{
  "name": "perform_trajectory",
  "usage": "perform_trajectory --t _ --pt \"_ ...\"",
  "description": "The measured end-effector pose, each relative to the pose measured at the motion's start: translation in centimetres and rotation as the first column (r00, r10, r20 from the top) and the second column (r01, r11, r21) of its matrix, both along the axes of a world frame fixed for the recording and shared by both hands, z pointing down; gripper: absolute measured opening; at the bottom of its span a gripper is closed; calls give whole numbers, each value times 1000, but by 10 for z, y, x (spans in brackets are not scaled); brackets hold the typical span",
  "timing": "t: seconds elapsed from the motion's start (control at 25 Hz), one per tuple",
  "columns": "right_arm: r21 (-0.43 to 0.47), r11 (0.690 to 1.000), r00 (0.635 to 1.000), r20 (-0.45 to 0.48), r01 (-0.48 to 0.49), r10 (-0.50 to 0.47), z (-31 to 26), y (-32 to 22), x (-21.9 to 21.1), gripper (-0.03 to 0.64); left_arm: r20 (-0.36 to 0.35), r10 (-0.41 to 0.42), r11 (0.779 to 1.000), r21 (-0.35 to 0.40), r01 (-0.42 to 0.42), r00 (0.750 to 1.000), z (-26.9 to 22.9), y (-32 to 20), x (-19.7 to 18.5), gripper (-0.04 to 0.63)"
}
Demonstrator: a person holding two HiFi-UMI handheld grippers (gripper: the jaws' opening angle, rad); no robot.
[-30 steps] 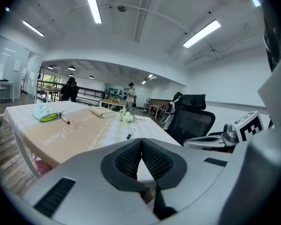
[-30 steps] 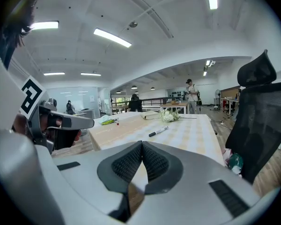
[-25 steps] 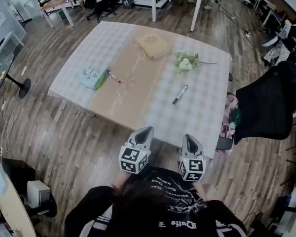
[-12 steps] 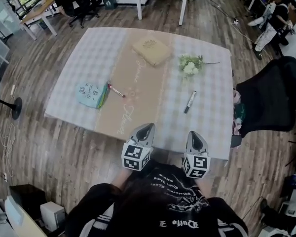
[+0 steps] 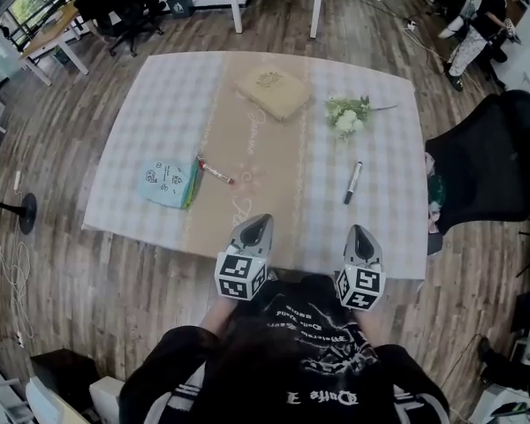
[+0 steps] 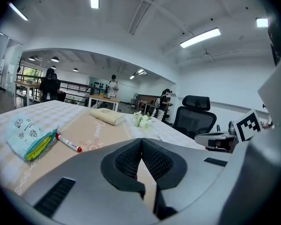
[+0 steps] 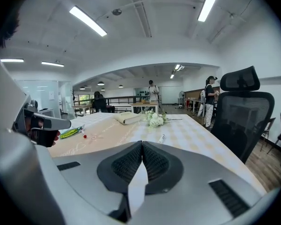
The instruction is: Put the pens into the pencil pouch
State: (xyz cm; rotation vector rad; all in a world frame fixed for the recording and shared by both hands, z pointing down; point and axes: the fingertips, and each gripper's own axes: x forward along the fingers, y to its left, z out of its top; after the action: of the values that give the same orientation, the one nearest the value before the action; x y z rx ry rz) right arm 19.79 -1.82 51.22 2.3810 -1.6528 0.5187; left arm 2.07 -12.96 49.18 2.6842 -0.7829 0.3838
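A light blue pencil pouch [image 5: 169, 183] [image 6: 28, 136] with a green edge lies on the left part of the table. A red-capped pen [image 5: 215, 171] [image 6: 68, 143] rests just right of it on the tan runner. A black marker [image 5: 352, 182] [image 7: 162, 138] lies on the right side of the checked cloth. My left gripper [image 5: 257, 228] [image 6: 141, 142] hangs shut and empty over the table's near edge. My right gripper [image 5: 362, 235] [image 7: 142, 146] is shut and empty too, near the front right edge. Both are well short of the pens.
A tan book [image 5: 273, 91] lies at the far middle of the table [image 5: 159, 87], white flowers [image 5: 348, 116] to its right. A black office chair [image 5: 490, 162] stands beside the table's right side. Other desks and people stand farther back in the room.
The whole view has advanced toward the table. Both grippers now reach its near edge, and the table sits closer and more centred. The jaws stayed shut.
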Motion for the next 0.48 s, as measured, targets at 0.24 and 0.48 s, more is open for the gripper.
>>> perform_trajectory --t 0.24,0.48 --pt "-32 999 999 35 -2 3 5 -13 12 72 -2 -8 1000 -18 8 1000 5 -5 4 20" --pt "-44 999 996 90 -6 10 10 -34 37 169 14 -31 999 -18 31 999 7 -7 9 20"
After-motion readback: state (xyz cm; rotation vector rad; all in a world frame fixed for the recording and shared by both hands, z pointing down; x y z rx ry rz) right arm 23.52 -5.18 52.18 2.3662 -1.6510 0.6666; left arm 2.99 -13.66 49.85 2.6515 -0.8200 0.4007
